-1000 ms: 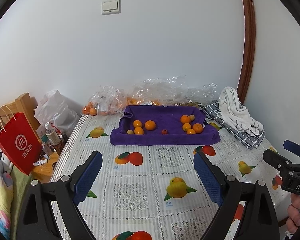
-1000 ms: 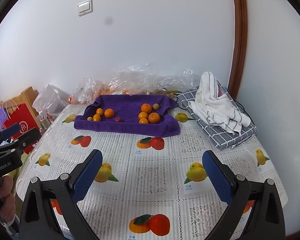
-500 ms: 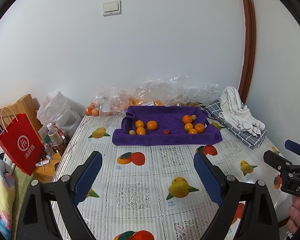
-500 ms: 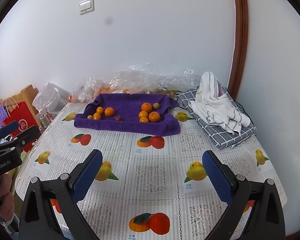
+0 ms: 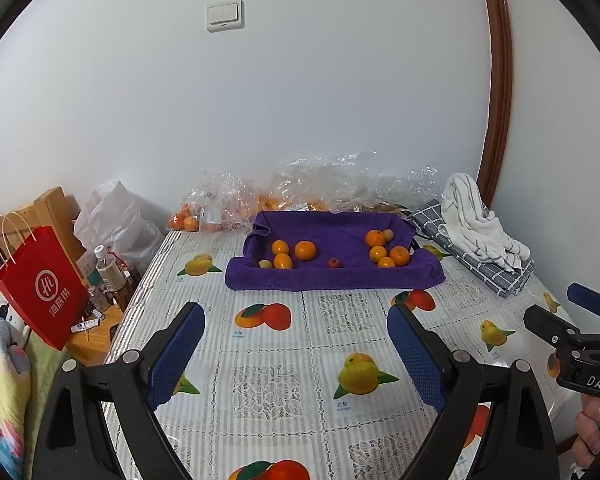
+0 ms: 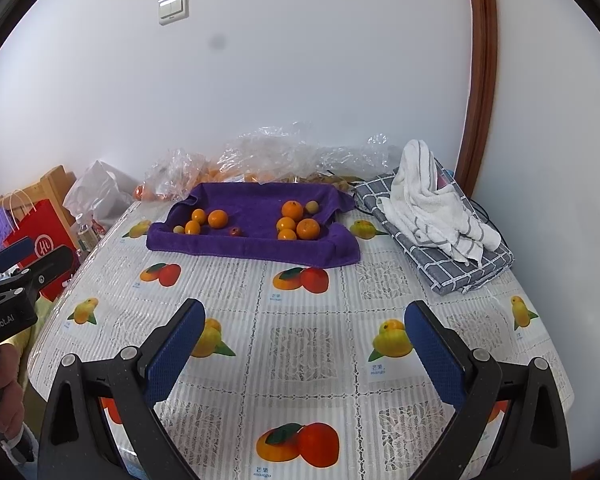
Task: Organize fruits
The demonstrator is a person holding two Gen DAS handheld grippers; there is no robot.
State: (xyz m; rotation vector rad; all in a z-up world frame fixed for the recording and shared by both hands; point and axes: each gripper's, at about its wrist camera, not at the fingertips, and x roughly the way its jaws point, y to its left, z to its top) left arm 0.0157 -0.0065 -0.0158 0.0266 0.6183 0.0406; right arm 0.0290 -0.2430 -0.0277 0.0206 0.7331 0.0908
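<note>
I see a desk under a fruit-printed cloth, pushed against a white wall with a light switch. My landmark, the purple towel, lies at its far side holding the oranges in two clusters. Behind it are clear plastic bags; right of it, a white towel. Only my left view shows bottles left of the towel. Left claw and right claw both gape apart, empty.

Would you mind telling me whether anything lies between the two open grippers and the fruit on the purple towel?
Nothing visible: only bare tablecloth separates the left gripper, right gripper and fruit on the purple towel.
</note>
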